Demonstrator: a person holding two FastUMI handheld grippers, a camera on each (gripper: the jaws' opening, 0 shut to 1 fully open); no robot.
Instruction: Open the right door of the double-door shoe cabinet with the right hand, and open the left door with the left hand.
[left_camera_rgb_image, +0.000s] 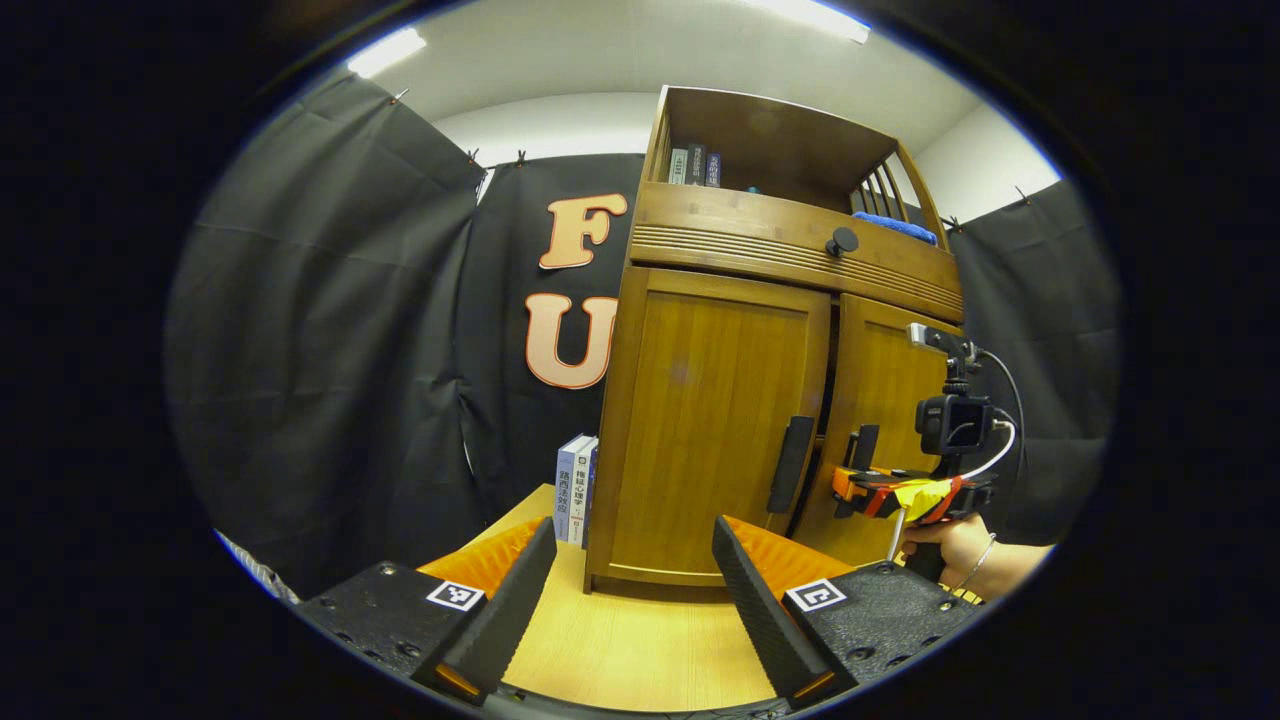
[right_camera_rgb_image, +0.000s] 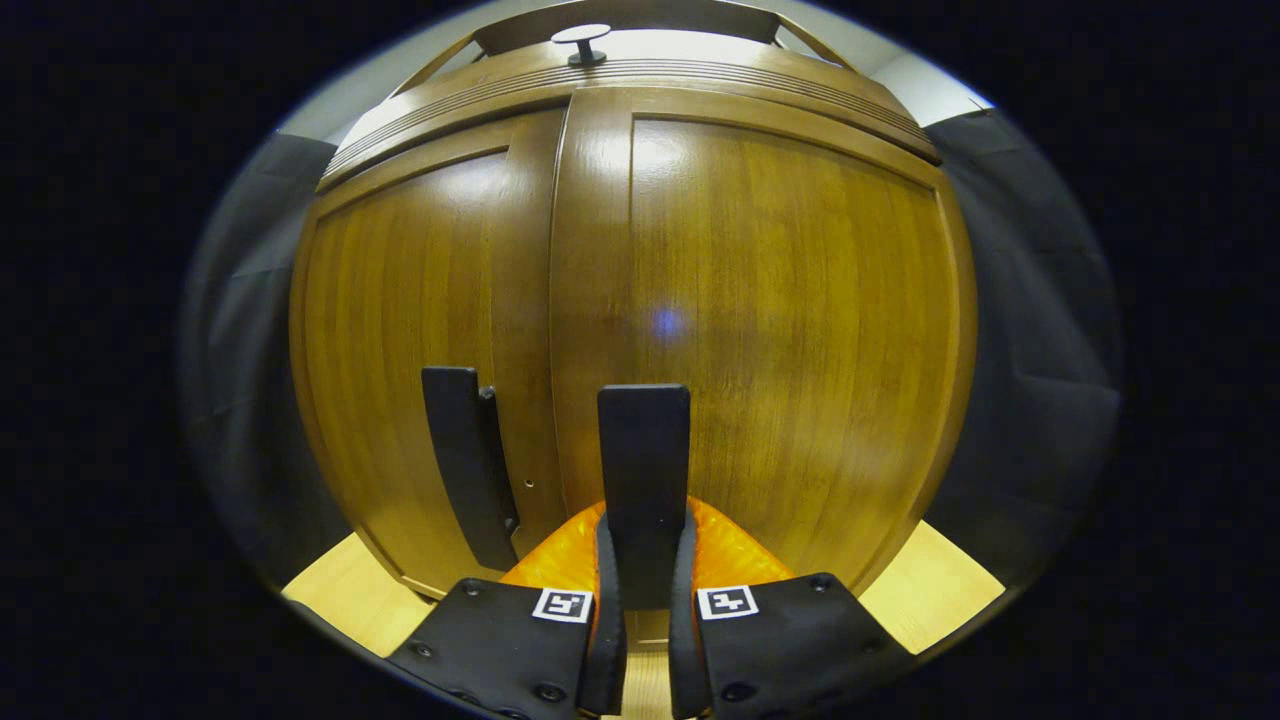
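Each gripper base (left_camera_rgb_image: 640, 600) carries square black-and-white markers and screws; the hand (left_camera_rgb_image: 950, 545) wears a thin bracelet (left_camera_rgb_image: 980, 565).

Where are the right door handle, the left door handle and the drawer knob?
right door handle (right_camera_rgb_image: 644, 470), right gripper view, middle of bar.
left door handle (left_camera_rgb_image: 790, 464), left gripper view, middle of bar.
drawer knob (left_camera_rgb_image: 842, 240), left gripper view, round face.

The left gripper view looks from farther back and to the left, facing the shoe cabinet (left_camera_rgb_image: 760, 400) whole. The right gripper view sits close against the right door (right_camera_rgb_image: 790, 330). Both views share the two door fronts and handles.
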